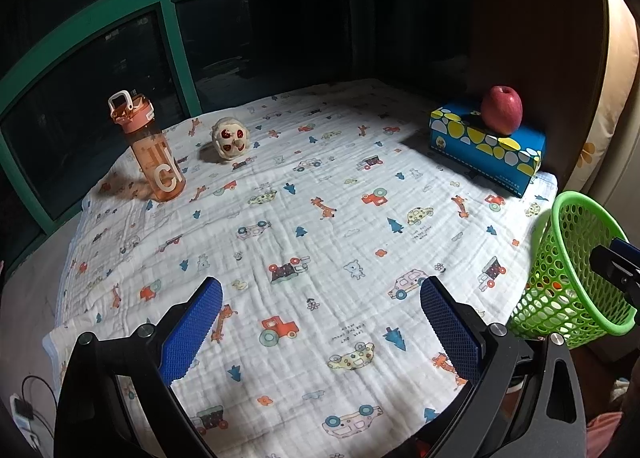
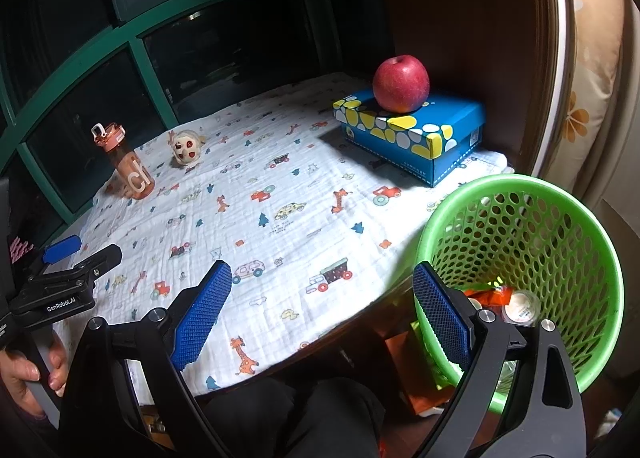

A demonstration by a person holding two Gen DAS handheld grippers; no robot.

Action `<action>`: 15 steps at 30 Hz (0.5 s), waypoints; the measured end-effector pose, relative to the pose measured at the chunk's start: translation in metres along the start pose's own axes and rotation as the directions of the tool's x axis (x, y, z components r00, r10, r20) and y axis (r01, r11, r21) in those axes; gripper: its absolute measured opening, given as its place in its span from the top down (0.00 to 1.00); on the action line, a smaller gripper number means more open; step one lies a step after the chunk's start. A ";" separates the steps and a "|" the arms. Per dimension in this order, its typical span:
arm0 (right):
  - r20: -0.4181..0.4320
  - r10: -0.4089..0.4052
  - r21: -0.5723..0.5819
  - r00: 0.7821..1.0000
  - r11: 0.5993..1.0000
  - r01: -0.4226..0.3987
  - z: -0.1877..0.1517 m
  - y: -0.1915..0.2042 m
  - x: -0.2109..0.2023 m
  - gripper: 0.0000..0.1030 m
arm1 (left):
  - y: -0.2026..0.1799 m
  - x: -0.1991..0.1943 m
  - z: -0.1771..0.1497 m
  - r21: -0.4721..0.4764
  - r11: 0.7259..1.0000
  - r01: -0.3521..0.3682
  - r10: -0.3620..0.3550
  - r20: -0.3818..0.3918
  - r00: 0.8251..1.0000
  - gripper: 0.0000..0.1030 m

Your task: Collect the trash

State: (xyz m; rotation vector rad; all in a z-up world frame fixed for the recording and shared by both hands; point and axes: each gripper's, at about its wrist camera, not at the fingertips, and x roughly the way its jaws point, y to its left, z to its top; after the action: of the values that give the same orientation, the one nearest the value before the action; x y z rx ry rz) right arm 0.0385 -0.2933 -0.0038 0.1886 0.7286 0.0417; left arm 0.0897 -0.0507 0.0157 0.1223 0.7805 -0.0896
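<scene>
A green perforated basket (image 2: 560, 238) stands off the table's right edge, below the tabletop. Inside it lie an orange wrapper (image 2: 490, 295) and a round white lid (image 2: 520, 308). My right gripper (image 2: 320, 270) is open and holds nothing; its right finger (image 2: 440, 318) reaches over the basket's near rim, while the left one is above the cloth. My left gripper (image 1: 320, 286) is open and holds nothing above the front of the printed cloth (image 1: 320, 197). In the left wrist view the basket (image 1: 572, 270) is at the far right, with the right gripper's tip (image 1: 616, 262) in front of it.
At the back left stand an orange water bottle (image 1: 152, 153) and a small plush toy (image 1: 231, 139). A red apple (image 1: 502, 109) rests on a blue box (image 1: 486, 145) at the back right. A person's hand (image 2: 28, 374) and dark-clothed legs (image 2: 300, 410) are at the front.
</scene>
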 end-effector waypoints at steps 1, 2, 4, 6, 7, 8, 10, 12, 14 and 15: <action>0.000 0.001 0.000 1.000 1.000 -0.001 0.000 0.000 0.000 0.12 | 0.001 0.000 0.000 -0.002 1.000 0.000 0.000 -0.001 1.000 0.07; -0.001 0.001 -0.002 1.000 1.000 -0.001 -0.001 0.000 0.000 0.12 | 0.001 0.000 0.000 -0.001 1.000 0.001 -0.001 -0.001 1.000 0.07; -0.002 0.000 -0.005 1.000 1.000 0.000 -0.001 0.001 0.002 0.12 | 0.001 0.000 0.000 0.000 1.000 0.000 0.000 0.000 1.000 0.07; -0.004 0.001 -0.006 1.000 1.000 -0.001 -0.002 0.002 0.002 0.12 | 0.001 0.000 0.000 -0.001 1.000 0.000 0.000 0.003 1.000 0.07; -0.004 0.001 -0.006 1.000 1.000 -0.001 -0.002 0.002 0.003 0.12 | 0.001 0.000 0.000 -0.002 1.000 -0.001 0.001 0.004 1.000 0.07; -0.005 0.001 -0.006 1.000 1.000 -0.001 -0.002 0.002 0.003 0.12 | 0.001 0.000 0.000 -0.002 1.000 -0.002 0.002 0.005 1.000 0.07; -0.007 0.003 -0.006 1.000 1.000 -0.003 -0.003 0.003 0.003 0.12 | 0.001 -0.001 0.000 -0.001 1.000 0.002 -0.002 0.008 1.000 0.07; -0.009 0.005 -0.007 1.000 1.000 -0.005 -0.003 0.003 0.004 0.12 | 0.000 -0.001 0.000 0.000 1.000 -0.003 0.003 0.011 1.000 0.07; -0.011 0.006 -0.007 1.000 1.000 -0.006 -0.003 0.003 0.005 0.12 | 0.000 -0.001 0.000 -0.002 1.000 -0.009 0.009 0.014 1.000 0.07; -0.011 0.007 -0.007 1.000 1.000 -0.007 -0.003 0.003 0.005 0.12 | 0.001 -0.001 0.001 -0.004 1.000 -0.011 0.011 0.014 1.000 0.07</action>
State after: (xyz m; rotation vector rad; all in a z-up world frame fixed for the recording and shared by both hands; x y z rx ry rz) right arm 0.0398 -0.2895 -0.0089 0.1844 0.7387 0.0520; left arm 0.0895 -0.0497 0.0169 0.1222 0.7660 -0.0781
